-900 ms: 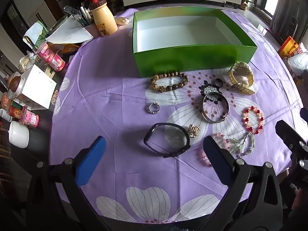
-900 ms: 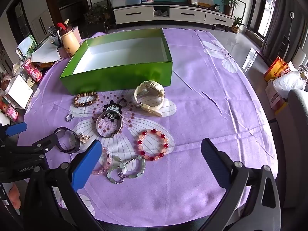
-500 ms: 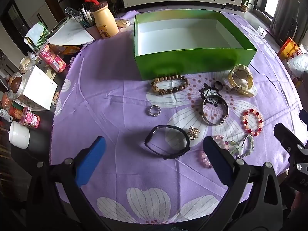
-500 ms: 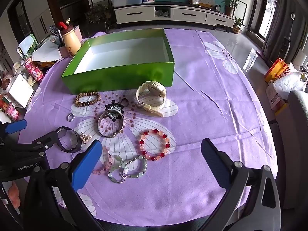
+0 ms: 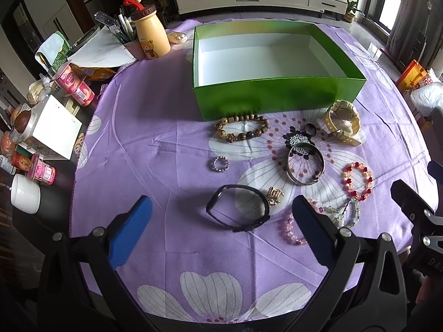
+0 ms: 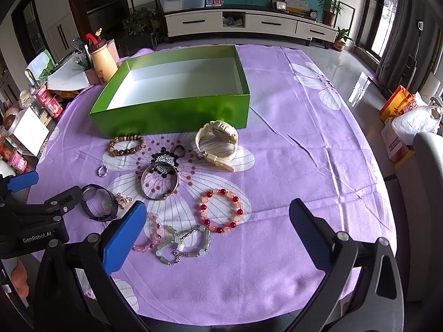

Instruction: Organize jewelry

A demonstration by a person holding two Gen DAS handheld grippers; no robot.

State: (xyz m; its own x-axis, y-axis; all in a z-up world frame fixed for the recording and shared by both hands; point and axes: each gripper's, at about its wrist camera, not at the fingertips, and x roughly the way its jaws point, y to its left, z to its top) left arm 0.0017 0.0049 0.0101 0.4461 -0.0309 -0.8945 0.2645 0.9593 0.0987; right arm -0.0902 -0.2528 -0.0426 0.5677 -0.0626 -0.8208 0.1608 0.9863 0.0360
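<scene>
Green box (image 5: 277,98): open, empty, white inside. Jewelry loose on cloth in front: wood-bead bracelet (image 5: 242,130), cream watch (image 5: 343,121), silver bangle (image 5: 304,164), black band (image 5: 238,211), red/pink bead bracelet (image 6: 221,211).

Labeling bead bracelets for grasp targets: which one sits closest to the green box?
The brown wooden-bead bracelet, lying just in front of the green box near its left front corner. The red-and-peach one and the pink one lie further from the box.

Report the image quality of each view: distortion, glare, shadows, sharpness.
Left wrist view: strong fisheye bend, dark vignette corners; the green box casts a soft shadow on the purple cloth; jewelry sharp. Right wrist view: same bend; window glare on the floor; the red bead bracelet is crisp.
</scene>
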